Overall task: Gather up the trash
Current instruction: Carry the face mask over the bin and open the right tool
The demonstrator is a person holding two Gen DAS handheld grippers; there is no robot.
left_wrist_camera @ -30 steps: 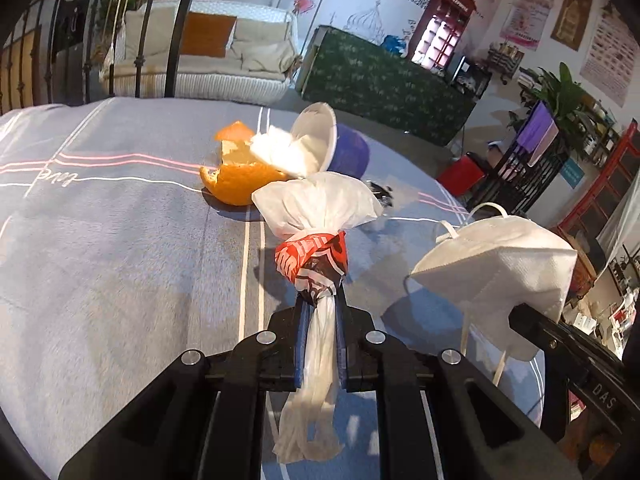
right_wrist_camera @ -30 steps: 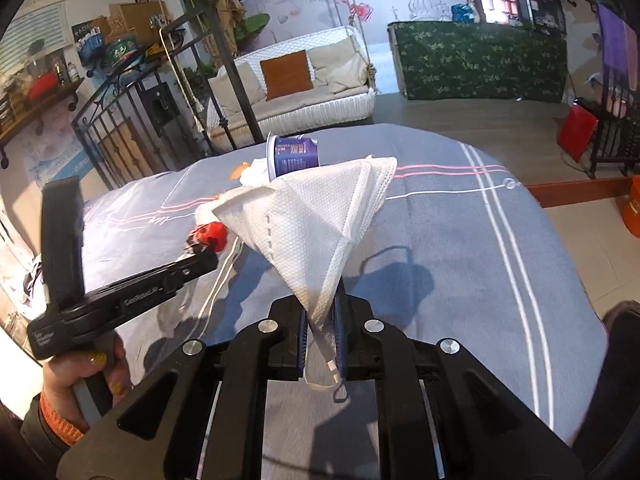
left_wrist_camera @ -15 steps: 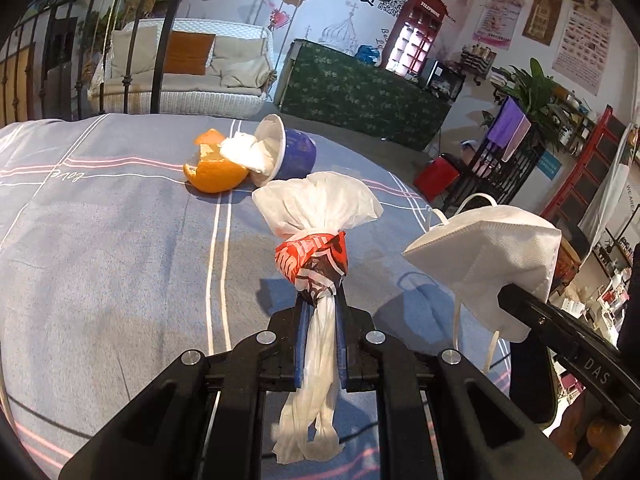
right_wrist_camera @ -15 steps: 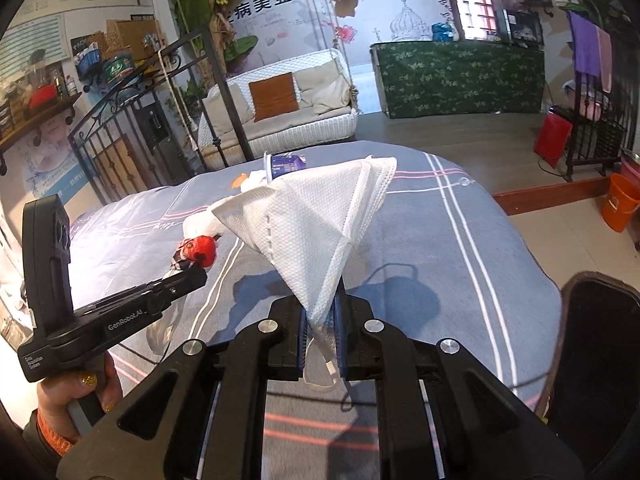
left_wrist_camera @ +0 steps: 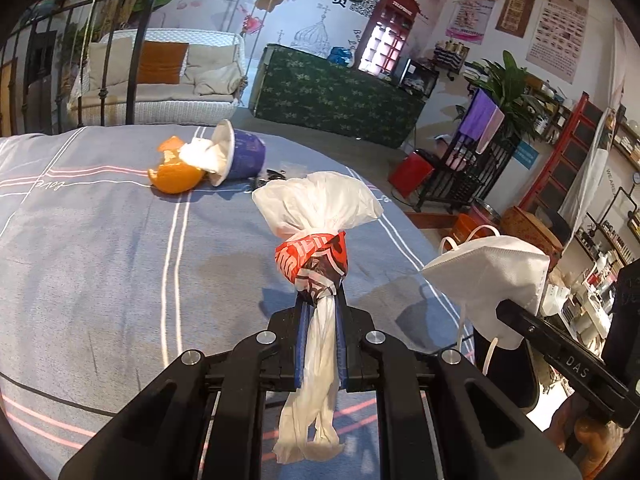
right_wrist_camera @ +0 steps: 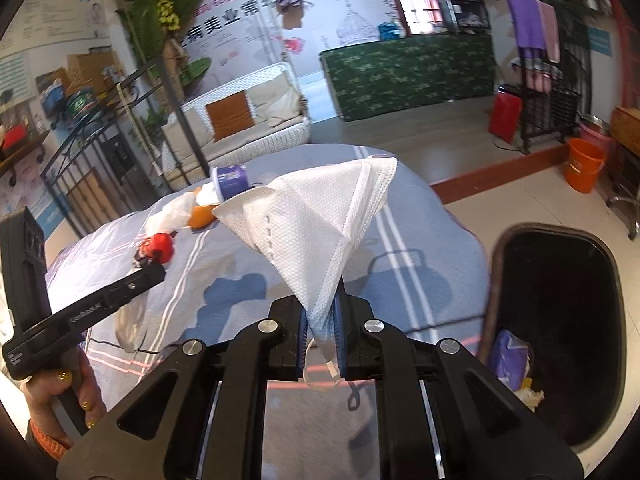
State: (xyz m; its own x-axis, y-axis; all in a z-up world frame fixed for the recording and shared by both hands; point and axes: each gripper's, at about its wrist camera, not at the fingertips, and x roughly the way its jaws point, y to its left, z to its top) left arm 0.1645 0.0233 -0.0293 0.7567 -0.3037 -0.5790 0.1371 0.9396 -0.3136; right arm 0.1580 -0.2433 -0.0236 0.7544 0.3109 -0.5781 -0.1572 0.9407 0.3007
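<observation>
The left gripper (left_wrist_camera: 319, 304) is clamped on a twisted white plastic bag with a red-and-black wrapper bunched around its neck (left_wrist_camera: 316, 240), holding it above the grey-blue striped bedspread (left_wrist_camera: 100, 272). The right gripper (right_wrist_camera: 323, 312) is pinched tight on a white folded face mask (right_wrist_camera: 320, 232), raised over the bedspread's near right corner, beside the black trash bin (right_wrist_camera: 560, 320) on the floor, which has a few scraps in it. Toward the bedspread's far edge lie an orange peel (left_wrist_camera: 174, 174) and a tipped purple paper cup stuffed with white tissue (left_wrist_camera: 240, 156), touching each other.
</observation>
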